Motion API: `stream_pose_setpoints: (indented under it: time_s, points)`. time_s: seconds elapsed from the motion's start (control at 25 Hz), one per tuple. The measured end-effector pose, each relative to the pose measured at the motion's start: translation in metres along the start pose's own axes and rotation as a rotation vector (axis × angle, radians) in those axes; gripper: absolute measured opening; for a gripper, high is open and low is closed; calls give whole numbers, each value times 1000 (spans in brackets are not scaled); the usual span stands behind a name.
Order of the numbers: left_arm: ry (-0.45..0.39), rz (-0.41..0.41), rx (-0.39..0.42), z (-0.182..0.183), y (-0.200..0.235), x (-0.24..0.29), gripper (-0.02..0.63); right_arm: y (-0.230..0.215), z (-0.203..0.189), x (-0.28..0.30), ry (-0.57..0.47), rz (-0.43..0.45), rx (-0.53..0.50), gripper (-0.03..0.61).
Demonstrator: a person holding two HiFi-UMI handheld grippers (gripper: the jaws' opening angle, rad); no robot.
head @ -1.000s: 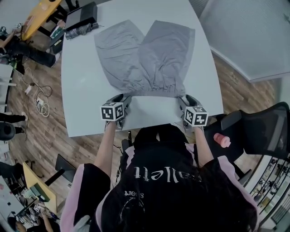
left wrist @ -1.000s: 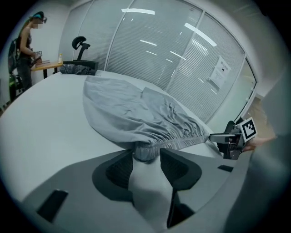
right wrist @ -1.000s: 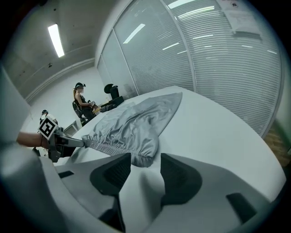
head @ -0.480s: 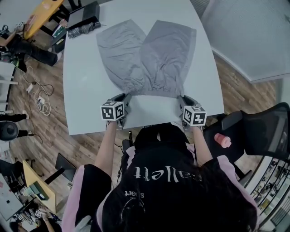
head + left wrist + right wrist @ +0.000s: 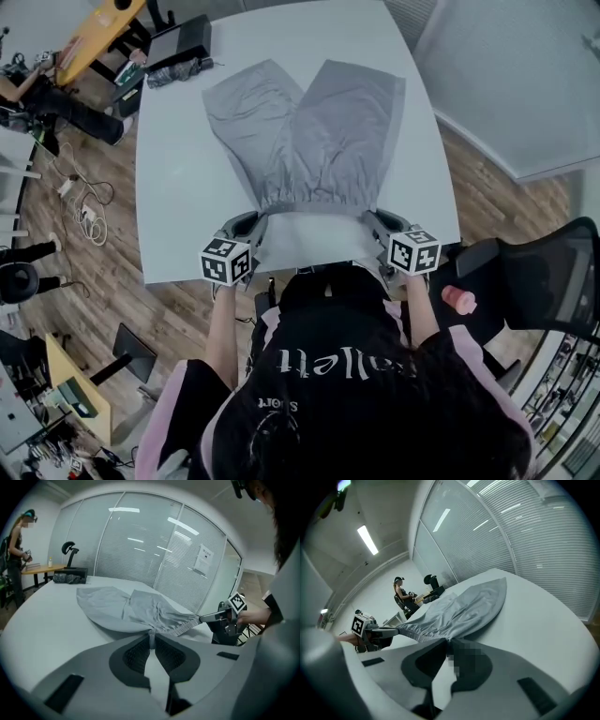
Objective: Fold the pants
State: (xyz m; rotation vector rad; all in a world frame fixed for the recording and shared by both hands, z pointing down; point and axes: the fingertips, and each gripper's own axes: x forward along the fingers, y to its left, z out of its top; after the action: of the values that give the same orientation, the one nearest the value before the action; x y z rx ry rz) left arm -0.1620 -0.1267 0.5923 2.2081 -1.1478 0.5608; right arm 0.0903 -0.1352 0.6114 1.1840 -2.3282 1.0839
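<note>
Grey pants [image 5: 305, 131] lie spread on the white table [image 5: 178, 187], legs pointing away from me, waistband nearest. My left gripper [image 5: 260, 221] is shut on the left corner of the waistband [image 5: 151, 634]; its jaws have just been closing with the cloth between them. My right gripper [image 5: 368, 217] is shut on the right corner of the waistband [image 5: 446, 641], its jaws likewise just closed on the fabric. The waistband [image 5: 314, 199] hangs stretched between the two grippers, lifted off the table. In the left gripper view the right gripper [image 5: 202, 618] shows across the band.
A dark bundle [image 5: 176, 70] and a black box [image 5: 178, 39] sit at the table's far left corner. An office chair [image 5: 539, 281] stands to my right, and a pink bottle [image 5: 459, 300]. A person [image 5: 401, 595] stands beyond the table. Glass walls with blinds [image 5: 140, 550] ring the room.
Both grippers have closed on the waistband corners and risen, pulling the band up and toward me. The pants' near part has come off the table.
</note>
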Motion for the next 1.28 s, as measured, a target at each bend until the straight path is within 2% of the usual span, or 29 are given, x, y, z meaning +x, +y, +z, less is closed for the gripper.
stream_pose_setpoints:
  time_s: [0.24,0.48,0.6,0.92,1.28]
  points:
    - [-104,-79,65,27,-36,-33,52,21,20,-29,-40,80,-10,43]
    - [-286,-129,102,70,-56,-78,52,45,48,-71,-117,165,-4,43]
    - [-346,-139,117,87,-60,-96,52,54,63,-88,-156,195,-11,43]
    - [-363,-112,170,116,-45,-95,52,52,107,-93,-228,213,-37,43]
    - [-341,-93,241,166,-3,-63,52,32,170,-50,-243,217,-87,43]
